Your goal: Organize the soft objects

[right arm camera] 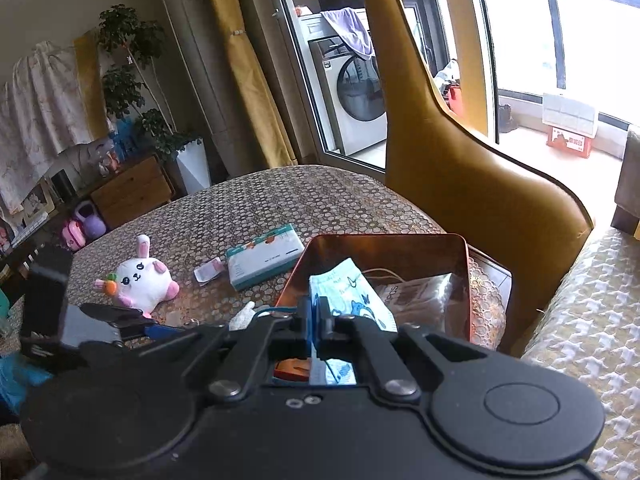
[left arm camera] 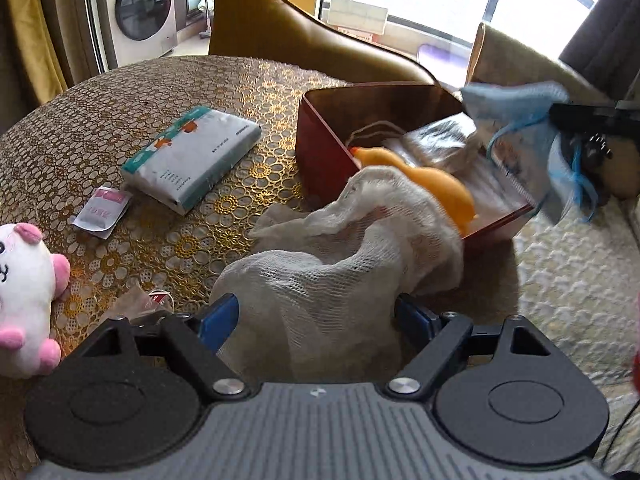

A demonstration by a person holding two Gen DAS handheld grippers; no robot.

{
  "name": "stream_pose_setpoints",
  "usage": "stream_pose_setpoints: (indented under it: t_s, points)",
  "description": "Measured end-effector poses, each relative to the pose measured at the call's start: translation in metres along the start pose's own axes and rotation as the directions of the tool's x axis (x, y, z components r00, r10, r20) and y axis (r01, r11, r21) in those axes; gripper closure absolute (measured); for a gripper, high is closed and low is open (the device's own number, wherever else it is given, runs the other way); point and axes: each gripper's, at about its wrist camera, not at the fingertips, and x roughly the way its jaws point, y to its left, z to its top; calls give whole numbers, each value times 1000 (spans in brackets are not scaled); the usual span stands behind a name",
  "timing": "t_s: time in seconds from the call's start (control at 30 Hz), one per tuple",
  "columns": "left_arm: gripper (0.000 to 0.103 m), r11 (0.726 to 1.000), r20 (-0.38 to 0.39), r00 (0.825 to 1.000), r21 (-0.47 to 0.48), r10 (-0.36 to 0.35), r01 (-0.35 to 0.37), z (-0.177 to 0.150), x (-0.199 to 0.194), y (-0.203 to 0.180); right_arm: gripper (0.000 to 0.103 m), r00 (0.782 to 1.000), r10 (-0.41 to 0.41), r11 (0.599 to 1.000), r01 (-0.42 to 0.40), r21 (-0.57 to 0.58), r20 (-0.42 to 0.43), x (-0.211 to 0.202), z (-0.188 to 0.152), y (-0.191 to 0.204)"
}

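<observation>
A red box (left arm camera: 320,148) stands on the round table (left arm camera: 120,92) and holds an orange rubber toy (left arm camera: 436,184) and clear packets (left arm camera: 444,144). A white mesh cloth (left arm camera: 320,280) drapes from the box's near corner down between the wide-open fingers of my left gripper (left arm camera: 316,316). My right gripper (right arm camera: 318,320) is shut on a blue printed face mask (right arm camera: 348,292) and holds it over the box (right arm camera: 384,248). The mask also shows in the left wrist view (left arm camera: 516,108), with its ear loops dangling.
A tissue pack (left arm camera: 192,156), a small sachet (left arm camera: 102,212) and a white-and-pink plush bunny (left arm camera: 24,300) lie on the table's left side. A yellow leather chair (right arm camera: 460,184) stands behind the box. A patterned cushion surface (right arm camera: 592,320) lies at right.
</observation>
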Motion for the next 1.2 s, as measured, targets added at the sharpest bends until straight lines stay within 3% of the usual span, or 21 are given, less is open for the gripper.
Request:
stream_pose_setpoints:
  t_s: [0.3,0.53,0.67,0.93,1.2]
  points:
    - [19,997,-21,997,22,80,-80,-4,23,0,102,1000,-1,1000,1,8,0,6,5,-5]
    - [72,996,6,996,-29,88,-88,-4,20,7,102,1000,1,1000,-1,19,-12,12,2,-8]
    - [86,994,25,995,-58,95,-94,-3,14,9,102,1000,1,1000,-1,18,-12,12,2,-8]
    - [92,993,103,992,-106,66,-55,9,-22,12,102,1000,-21,999,21,23,-6,21,7,-17]
    - [93,989,156,988,-149,20,4,26,-57,13,102,999,-40,999,40,18,-2,35,8,-27]
